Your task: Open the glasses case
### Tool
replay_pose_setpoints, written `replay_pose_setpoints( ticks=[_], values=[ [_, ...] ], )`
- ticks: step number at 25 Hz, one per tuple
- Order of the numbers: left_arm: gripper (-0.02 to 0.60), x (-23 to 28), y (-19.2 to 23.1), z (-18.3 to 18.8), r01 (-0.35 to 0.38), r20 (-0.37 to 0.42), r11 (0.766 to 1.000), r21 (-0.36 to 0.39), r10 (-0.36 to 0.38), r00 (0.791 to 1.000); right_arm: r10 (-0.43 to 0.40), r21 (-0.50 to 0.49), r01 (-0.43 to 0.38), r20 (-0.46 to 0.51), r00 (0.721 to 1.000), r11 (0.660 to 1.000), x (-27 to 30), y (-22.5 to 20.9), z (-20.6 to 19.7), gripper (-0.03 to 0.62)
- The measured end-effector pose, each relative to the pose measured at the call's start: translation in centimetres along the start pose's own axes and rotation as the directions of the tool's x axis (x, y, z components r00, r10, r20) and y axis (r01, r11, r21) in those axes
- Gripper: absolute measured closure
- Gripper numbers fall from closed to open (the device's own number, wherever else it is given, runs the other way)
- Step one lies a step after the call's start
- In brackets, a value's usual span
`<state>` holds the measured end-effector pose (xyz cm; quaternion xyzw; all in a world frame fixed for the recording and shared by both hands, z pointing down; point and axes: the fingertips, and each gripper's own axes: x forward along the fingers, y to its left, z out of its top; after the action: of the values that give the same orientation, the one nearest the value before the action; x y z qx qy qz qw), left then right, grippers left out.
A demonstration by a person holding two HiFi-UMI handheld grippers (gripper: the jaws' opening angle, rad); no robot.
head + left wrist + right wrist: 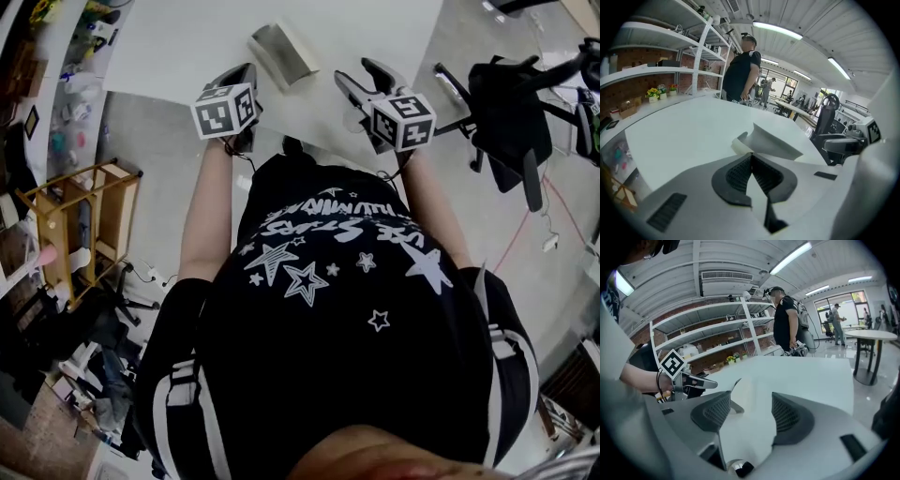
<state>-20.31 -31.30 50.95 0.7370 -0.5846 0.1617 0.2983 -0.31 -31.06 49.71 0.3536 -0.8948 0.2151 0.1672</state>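
A pale, wedge-shaped glasses case (281, 52) lies on the white table (178, 47), near its front edge. In the left gripper view the case (771, 140) sits just ahead of my left gripper (751, 154), whose jaws are shut with nothing between them. My right gripper (751, 399) is open and empty, and the case (739, 394) shows partly behind its left jaw. In the head view the left gripper (246, 73) hangs just left of the case and the right gripper (361, 75) to its right. Neither touches the case.
A person in black (743, 70) stands at the table's far side. Shelves (661, 70) line the wall to the left. A black office chair (511, 122) stands to my right, a wooden rack (89, 225) to my left, a round table (872, 336) farther off.
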Motion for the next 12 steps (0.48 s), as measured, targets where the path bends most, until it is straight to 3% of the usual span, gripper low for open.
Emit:
replay_pose_setpoints(
  ticks=[4, 9, 12],
  values=[
    [0.569, -3.0, -2.9, 1.0, 0.013, 0.096, 1.000, 0.001, -0.013, 0.995, 0.026, -0.008, -0.026, 0.032, 0.999, 1.000, -2.2, 0.1, 0.3, 0.312],
    [0.569, -6.9, -6.7, 1.9, 0.000, 0.199, 1.000, -0.012, 0.003, 0.980, 0.051, -0.026, -0.049, 0.066, 0.996, 0.998, -5.5, -0.7, 0.9, 0.397],
    [0.569, -8.7, -9.0, 1.7, -0.009, 0.239, 1.000, -0.020, 0.013, 0.971, 0.063, -0.057, -0.059, 0.072, 0.995, 0.997, -7.6, -1.1, 0.7, 0.481]
  ],
)
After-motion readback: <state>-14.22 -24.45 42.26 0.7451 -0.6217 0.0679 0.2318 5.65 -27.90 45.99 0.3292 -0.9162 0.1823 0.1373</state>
